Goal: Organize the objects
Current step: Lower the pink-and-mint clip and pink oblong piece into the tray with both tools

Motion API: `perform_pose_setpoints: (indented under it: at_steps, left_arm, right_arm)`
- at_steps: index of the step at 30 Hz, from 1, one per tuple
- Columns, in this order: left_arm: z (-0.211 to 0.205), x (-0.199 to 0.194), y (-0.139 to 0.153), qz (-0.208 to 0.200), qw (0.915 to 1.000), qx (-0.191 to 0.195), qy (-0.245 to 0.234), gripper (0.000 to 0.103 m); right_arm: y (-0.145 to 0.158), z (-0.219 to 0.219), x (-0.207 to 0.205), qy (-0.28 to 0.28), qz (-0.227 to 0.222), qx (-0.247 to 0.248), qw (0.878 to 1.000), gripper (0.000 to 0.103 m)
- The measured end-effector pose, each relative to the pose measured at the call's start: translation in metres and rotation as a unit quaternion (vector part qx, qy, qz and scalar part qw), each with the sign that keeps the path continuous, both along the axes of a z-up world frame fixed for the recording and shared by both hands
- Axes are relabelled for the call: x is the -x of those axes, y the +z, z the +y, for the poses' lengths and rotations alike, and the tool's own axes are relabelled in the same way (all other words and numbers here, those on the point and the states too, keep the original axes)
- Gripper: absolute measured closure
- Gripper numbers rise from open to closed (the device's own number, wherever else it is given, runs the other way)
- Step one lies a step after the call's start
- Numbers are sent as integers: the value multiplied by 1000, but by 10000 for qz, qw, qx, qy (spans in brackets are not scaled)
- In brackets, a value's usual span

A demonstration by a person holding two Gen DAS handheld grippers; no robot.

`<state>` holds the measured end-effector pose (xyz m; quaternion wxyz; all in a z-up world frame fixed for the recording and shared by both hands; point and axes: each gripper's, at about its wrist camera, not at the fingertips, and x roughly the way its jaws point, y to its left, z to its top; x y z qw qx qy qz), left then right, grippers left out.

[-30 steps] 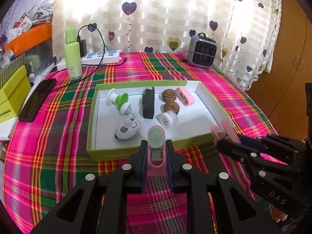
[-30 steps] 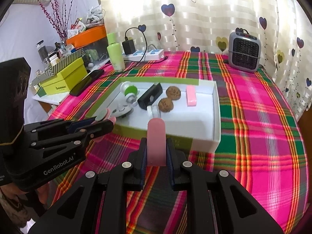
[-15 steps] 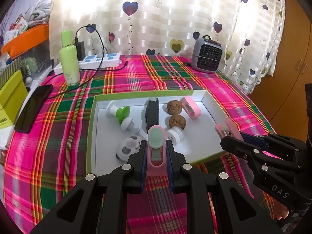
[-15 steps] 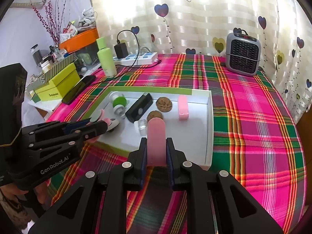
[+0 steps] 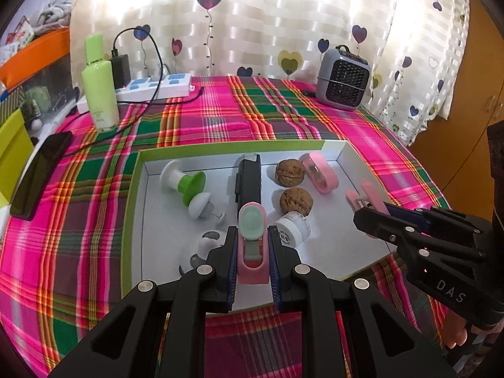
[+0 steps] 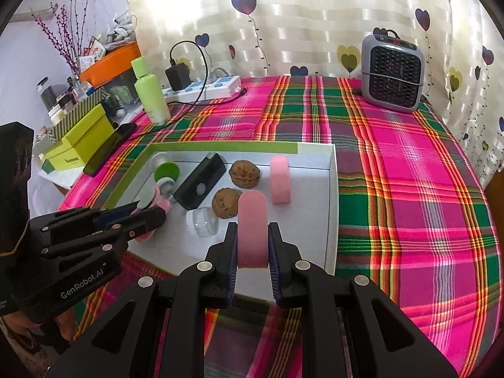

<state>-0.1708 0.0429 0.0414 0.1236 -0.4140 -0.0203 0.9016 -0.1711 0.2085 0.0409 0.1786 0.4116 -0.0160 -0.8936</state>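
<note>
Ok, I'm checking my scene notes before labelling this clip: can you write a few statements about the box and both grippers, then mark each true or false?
1. The left gripper is shut on a pink clip. True.
2. The right gripper is open with nothing in it. False: it is shut on a pink clip.
3. Two walnuts lie in the white box. True.
4. The green bottle stands inside the box. False: it stands on the plaid cloth beside the power strip.
5. The heater sits outside the box. True.
</note>
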Motion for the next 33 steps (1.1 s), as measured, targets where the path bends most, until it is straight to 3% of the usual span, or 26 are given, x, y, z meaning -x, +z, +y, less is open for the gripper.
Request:
perform_pose_setpoints:
  at_steps: [33]
  left_arm:
    - [12, 16, -16, -211, 9997, 125, -30, 87]
  right_arm:
    - [-20, -2, 24, 7, -217, -309, 9993, 84]
